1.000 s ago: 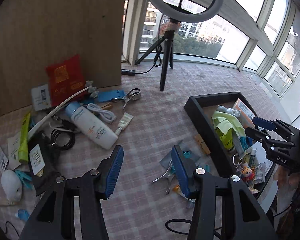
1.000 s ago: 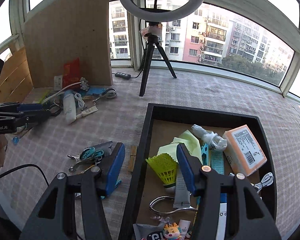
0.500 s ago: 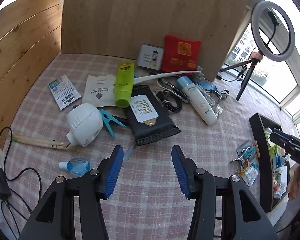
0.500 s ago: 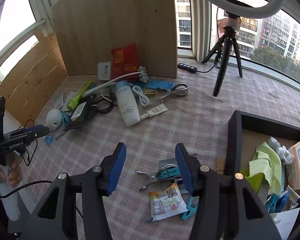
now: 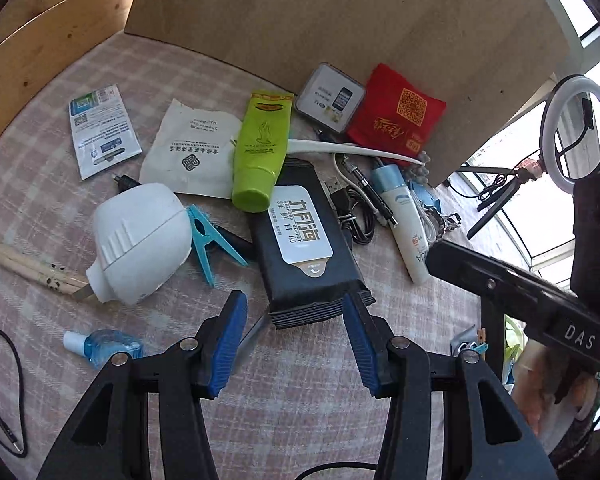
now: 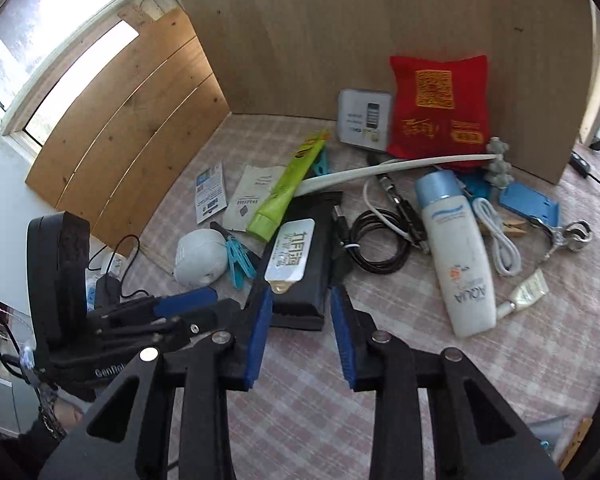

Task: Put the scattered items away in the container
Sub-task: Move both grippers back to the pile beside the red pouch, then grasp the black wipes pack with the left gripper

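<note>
Checked cloth covers the tabletop (image 5: 308,412), with a plywood board (image 5: 340,20) standing upright at its far edge as a backdrop. Landmark for all positions: the black wipes pack (image 5: 306,248), the largest loose item, lying flat mid-clutter with a white flap label bearing Chinese characters.

Both tools are angled down at the pack's near end. The left gripper (image 5: 294,344) has its fingers spread and empty, straddling the pack's near edge without contact. The right gripper (image 6: 300,332) is closing; its fingers frame the same near edge, and contact cannot be confirmed. Judgement: the pack is the next item intended for pickup, approached end-on because that is its narrowest span.

- White bottle (image 6: 456,256), right of the pack, flat, printed "AQUA".
- Red pouch (image 6: 440,108), beyond the pack, propped against the board, gold QR print.
- White rounded device (image 5: 140,240), left of the pack.
- Green tube (image 5: 262,148), beyond the pack, cap resting on its far corner.
- Coiled black cable (image 6: 376,248), just right of the pack.
- Blue clothespin (image 5: 210,240), between device and pack.

Lettering "DAS" shows on the right tool, seen from the left view. Only a dark edge of the container (image 5: 494,344) shows, well right of the pack.
</note>
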Available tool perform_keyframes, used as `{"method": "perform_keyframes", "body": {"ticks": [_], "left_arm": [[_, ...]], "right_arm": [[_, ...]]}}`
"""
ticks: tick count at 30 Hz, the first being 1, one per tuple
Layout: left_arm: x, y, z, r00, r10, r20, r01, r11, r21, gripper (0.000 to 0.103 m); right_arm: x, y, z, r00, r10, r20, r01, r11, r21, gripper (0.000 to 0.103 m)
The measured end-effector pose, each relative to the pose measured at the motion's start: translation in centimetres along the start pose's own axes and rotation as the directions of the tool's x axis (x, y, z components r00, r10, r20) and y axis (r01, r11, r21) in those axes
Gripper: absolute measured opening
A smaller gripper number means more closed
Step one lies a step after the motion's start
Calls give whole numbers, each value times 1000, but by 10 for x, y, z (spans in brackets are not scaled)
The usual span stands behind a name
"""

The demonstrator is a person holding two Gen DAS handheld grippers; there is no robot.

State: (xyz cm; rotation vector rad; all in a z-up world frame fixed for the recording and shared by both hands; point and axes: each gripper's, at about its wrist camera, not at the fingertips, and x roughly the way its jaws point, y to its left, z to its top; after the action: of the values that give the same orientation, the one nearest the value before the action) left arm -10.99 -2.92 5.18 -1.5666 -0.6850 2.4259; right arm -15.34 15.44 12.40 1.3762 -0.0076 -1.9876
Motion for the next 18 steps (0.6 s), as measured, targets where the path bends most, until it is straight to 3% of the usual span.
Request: {"method": "perform_keyframes", "body": {"ticks": [7, 12, 18], "left_arm": [[8, 1, 8, 1000, -7, -9, 7, 1000, 3, 47], [15, -2, 11, 1000, -1, -13, 1, 1000, 22, 47], [28, -6, 15, 1000, 12, -26, -11, 999, 34, 47]], "right_arm": [[59, 7, 31, 995, -8, -98, 6, 1000, -17, 29], [81, -2, 40, 986, -95, -136, 93, 995, -23, 29], [99, -22, 46, 984, -20, -179, 31, 998, 58, 29]]}}
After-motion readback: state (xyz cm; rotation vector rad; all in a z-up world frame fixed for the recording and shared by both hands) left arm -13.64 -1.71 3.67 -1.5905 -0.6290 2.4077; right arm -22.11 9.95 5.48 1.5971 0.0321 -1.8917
